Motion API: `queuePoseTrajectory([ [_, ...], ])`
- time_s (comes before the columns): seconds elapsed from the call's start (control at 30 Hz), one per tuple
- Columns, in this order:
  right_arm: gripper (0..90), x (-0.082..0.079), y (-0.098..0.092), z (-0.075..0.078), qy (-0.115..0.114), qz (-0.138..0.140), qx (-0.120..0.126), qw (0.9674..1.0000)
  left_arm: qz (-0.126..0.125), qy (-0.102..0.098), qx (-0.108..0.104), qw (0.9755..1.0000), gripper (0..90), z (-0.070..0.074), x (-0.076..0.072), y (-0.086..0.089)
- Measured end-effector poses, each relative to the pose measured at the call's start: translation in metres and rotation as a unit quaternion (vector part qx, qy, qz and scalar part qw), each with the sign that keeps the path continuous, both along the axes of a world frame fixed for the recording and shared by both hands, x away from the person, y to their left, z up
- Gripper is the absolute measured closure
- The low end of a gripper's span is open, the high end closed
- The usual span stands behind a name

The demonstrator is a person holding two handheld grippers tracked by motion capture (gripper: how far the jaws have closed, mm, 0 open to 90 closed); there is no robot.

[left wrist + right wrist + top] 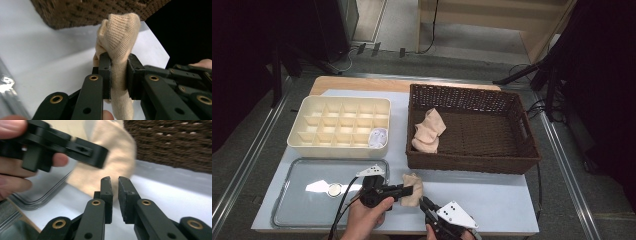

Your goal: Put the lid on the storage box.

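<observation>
A beige sock (pixel 414 192) sits bunched at the table's front middle, just before the wicker basket (pixel 472 164). My left gripper (pixel 408 190) is shut on it; in the left gripper view the sock (pixel 120 35) is pinched between both pads (pixel 106 72) and bulges above them. My right gripper (pixel 424 201) sits close on the sock's right, pointing toward it. In the right gripper view its jaws stand slightly apart (pixel 115 182) with nothing between them, the sock (pixel 112 152) lies just beyond, and the left gripper (pixel 96 153) crosses in front.
More beige socks (pixel 428 131) lie in the basket's left part. A cream divider box (pixel 337 149) at the left holds a white item (pixel 378 138) in one front compartment. A clear tray (pixel 282 200) with a small round object (pixel 334 189) lies front left.
</observation>
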State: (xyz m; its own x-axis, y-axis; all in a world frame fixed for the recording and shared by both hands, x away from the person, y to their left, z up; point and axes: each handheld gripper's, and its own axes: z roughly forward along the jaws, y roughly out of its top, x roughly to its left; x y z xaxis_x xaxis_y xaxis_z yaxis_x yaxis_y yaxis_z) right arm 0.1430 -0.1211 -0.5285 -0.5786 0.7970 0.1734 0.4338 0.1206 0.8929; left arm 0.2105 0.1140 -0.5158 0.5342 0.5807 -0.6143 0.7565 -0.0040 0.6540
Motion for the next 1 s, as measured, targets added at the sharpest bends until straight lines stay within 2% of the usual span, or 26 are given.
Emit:
queuePoseTrajectory([
  [0.03,78.0,0.001,-0.004,0.001,-0.006,-0.006,-0.002,1.0000,0.004,-0.009,0.006,0.9999,77.9,0.004,-0.001,0.004],
  [0.23,71.8,0.004,-0.013,0.003,-0.015,-0.021,0.002,0.9997,0.018,-0.023,0.010,0.9995,77.9,0.010,-0.001,0.015],
  [0.37,63.4,0.006,-0.019,0.005,-0.024,-0.027,0.010,0.9993,0.025,-0.034,0.016,0.9990,77.9,0.013,-0.001,0.024],
  [0.4,59.3,0.008,-0.022,0.005,-0.031,-0.033,0.010,0.9989,0.029,-0.038,0.015,0.9987,77.9,0.015,-0.002,0.028],
  [0.53,53.0,0.012,-0.028,0.005,-0.040,-0.042,0.008,0.9983,0.031,-0.048,0.007,0.9984,78.0,0.019,-0.002,0.034],
  [0.77,50.8,0.014,-0.037,0.007,-0.041,-0.057,0.005,0.9975,0.030,-0.057,0.019,0.9977,77.9,0.024,-0.001,0.043],
  [0.83,49.7,0.015,-0.041,0.007,-0.041,-0.063,0.006,0.9971,0.021,-0.059,0.026,0.9977,77.8,0.026,0.000,0.046],
  [1.0,48.7,0.016,-0.045,0.008,-0.042,-0.071,0.006,0.9966,0.038,-0.070,0.033,0.9963,77.6,0.032,-0.002,0.054],
])
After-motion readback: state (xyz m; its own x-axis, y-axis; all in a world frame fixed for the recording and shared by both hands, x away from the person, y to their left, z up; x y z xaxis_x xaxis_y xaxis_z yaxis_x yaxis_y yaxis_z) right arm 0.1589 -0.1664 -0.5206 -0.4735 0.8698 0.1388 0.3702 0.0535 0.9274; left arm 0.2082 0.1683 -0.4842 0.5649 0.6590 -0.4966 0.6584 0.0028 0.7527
